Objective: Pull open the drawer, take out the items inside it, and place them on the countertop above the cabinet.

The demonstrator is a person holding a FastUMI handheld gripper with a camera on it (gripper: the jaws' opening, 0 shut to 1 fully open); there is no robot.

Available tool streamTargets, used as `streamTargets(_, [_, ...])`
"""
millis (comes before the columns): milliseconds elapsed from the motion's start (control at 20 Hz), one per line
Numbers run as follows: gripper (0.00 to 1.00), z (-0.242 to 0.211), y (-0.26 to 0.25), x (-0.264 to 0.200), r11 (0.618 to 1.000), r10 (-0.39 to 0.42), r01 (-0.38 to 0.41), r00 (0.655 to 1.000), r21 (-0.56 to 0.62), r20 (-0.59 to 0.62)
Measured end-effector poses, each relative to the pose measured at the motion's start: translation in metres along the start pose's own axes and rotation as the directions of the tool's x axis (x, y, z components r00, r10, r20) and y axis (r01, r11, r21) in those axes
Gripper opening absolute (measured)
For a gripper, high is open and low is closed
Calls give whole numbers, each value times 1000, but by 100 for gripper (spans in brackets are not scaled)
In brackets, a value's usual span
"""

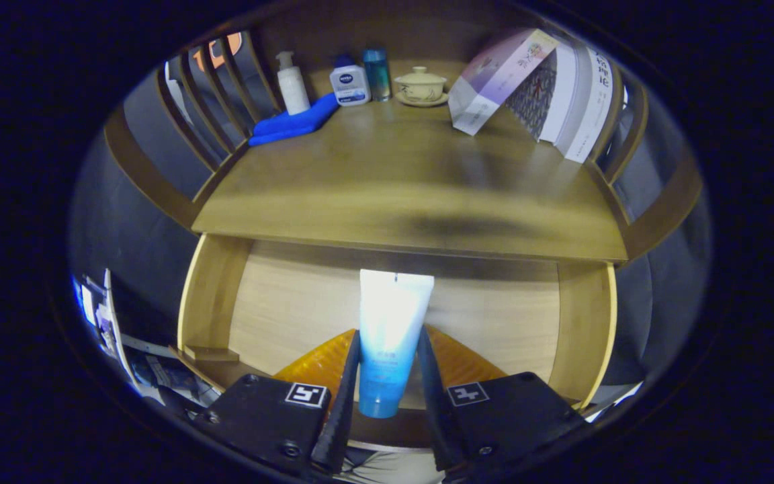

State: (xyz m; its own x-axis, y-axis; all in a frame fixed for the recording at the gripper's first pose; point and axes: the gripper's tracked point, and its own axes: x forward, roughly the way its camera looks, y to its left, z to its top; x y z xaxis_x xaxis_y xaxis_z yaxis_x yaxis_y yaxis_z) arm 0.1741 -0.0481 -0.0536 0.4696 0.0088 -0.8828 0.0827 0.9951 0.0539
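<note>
A white-and-blue squeeze tube [390,336] is pinched between the two fingers of the tongs [387,386], its cap end hanging toward the camera and its flat crimped end pointing ahead, so that it is carried lengthwise along the fingers. It is held above the open drawer [293,316], whose pale wooden bottom is seen beneath and around it; no other item can be made out on the visible part of that bottom. Beyond the drawer lies the wooden counter [400,195], its near part left bare, presumably as the landing place for the tube. Along the back are ranged a white pump bottle [291,84], a folded blue cloth [293,121], a small lotion bottle [349,82], a teal bottle [377,72], a lidded tea bowl [420,86] and leaning books [541,87].
</note>
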Motion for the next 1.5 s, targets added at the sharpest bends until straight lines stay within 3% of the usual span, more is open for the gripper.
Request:
streamTargets(550, [51, 75, 15, -19, 1000, 14, -13, 995, -9, 103])
streamTargets(1000, [51, 150, 25, 4, 999, -43, 40, 980, 15, 196])
streamTargets(1100, [51, 157, 17, 14, 997, -79, 75, 974, 25, 212])
streamTargets(1500, [53, 173, 21, 53, 995, -95, 86, 970, 50, 222])
